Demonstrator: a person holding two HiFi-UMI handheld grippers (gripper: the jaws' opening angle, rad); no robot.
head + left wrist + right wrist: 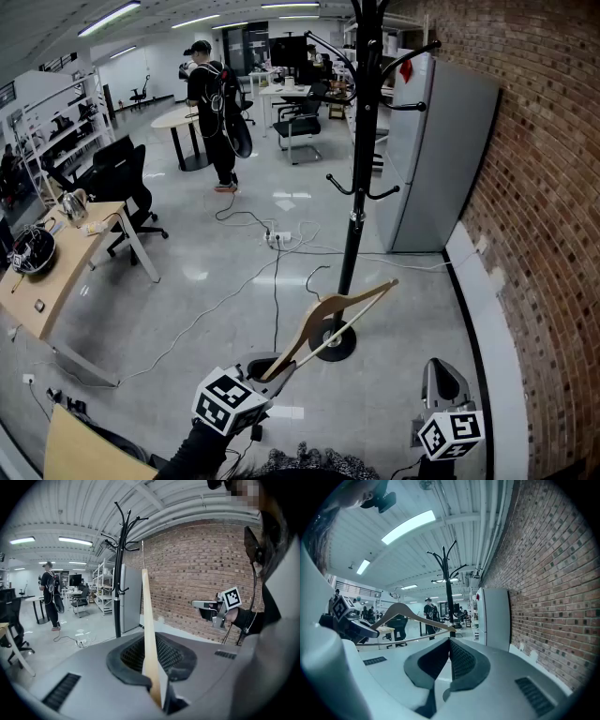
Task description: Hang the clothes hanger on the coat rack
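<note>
One coat rack (362,169): a black pole on a round base, standing on the floor near the brick wall. It has curved pegs at mid-height and at the crown. The hanger is on none of them, so the hanging is judged not yet done.

One clothes hanger (330,319): pale wood, off the rack, carried in front of the pole's lower half. It slants up from the left tongs toward the pole, and its hook cannot be made out. It is gripped by the end of one arm, probably so the middle stays free to meet a peg.

One pair, left tongs (272,367): clamped on the hanger's near end and bearing its whole weight.

One pair, right tongs (441,373): closed on nothing, held apart at the right, seemingly in reserve to steady the hanger.
</note>
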